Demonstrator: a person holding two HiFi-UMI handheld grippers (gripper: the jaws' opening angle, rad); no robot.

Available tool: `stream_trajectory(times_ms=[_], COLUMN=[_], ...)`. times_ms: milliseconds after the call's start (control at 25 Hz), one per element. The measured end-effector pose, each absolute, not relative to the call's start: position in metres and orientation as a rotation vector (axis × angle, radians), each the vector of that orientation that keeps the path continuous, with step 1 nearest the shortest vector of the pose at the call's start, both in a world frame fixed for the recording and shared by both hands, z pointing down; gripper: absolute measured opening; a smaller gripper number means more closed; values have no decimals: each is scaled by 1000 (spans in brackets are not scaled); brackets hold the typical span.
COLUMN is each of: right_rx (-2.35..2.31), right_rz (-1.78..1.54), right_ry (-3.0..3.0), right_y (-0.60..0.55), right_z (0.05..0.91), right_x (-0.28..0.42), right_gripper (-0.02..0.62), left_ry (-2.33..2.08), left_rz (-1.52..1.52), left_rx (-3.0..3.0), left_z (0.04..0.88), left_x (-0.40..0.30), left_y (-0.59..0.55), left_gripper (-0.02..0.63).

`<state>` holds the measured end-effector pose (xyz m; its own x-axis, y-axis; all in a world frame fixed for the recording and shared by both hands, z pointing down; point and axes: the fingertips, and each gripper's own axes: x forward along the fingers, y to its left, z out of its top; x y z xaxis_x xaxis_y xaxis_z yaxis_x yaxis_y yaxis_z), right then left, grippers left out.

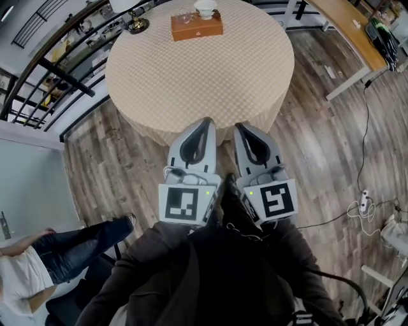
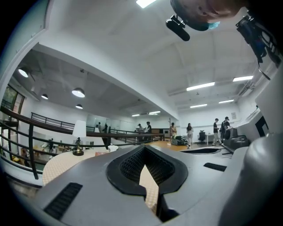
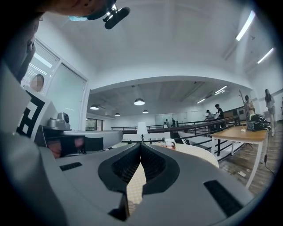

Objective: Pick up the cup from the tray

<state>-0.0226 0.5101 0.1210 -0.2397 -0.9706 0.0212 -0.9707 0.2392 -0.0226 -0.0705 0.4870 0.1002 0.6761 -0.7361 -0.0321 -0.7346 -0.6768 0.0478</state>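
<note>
A white cup (image 1: 205,8) stands on a brown tray (image 1: 196,27) at the far edge of a round table with a beige checked cloth (image 1: 197,76). Both grippers hover side by side just off the table's near edge, pointing level at it. My left gripper (image 1: 204,120) is shut and empty, and so is my right gripper (image 1: 240,126). In the left gripper view the shut tips (image 2: 143,148) point over the cloth, with the cup (image 2: 112,148) small to the left. In the right gripper view the cup (image 3: 169,142) shows just right of the shut tips (image 3: 140,145).
A table lamp (image 1: 131,19) stands at the table's far left. A black railing (image 1: 38,70) runs along the left. A wooden desk (image 1: 347,32) stands at the right, with cables (image 1: 363,204) on the wood floor. A seated person's legs (image 1: 83,245) are at lower left.
</note>
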Motion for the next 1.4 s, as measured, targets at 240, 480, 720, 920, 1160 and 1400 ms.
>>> stream_trajectory(times_ms=[240,480,720,920,1160,1400], right_rx=[1919,1888,1855,1828,1806,1780], right_rz=[71,54,6,-19,-6,62], right_ry=[-2496,-2532,-2594,-2628,-2632,-2630], right_y=[447,394,363,339,305,249], right_z=[126,117,98,92,98,117], right_x=[30,65,76,75,63,60], right_gripper=[6,6,6,6,6,6], left_ry=[-1257,-1312,-1418,-1469,-1493,-1492], left_rz=[-23,-3,-1,-14,-62,-35], left_rx=[2847,2853,2892,2888,2813,2766], left_z=[107,96,75,69,77,95], left_x=[-10,21,23,20,6,2], left_y=[424,380,354,332,303,242], left_gripper=[5,5,5,5,5,5])
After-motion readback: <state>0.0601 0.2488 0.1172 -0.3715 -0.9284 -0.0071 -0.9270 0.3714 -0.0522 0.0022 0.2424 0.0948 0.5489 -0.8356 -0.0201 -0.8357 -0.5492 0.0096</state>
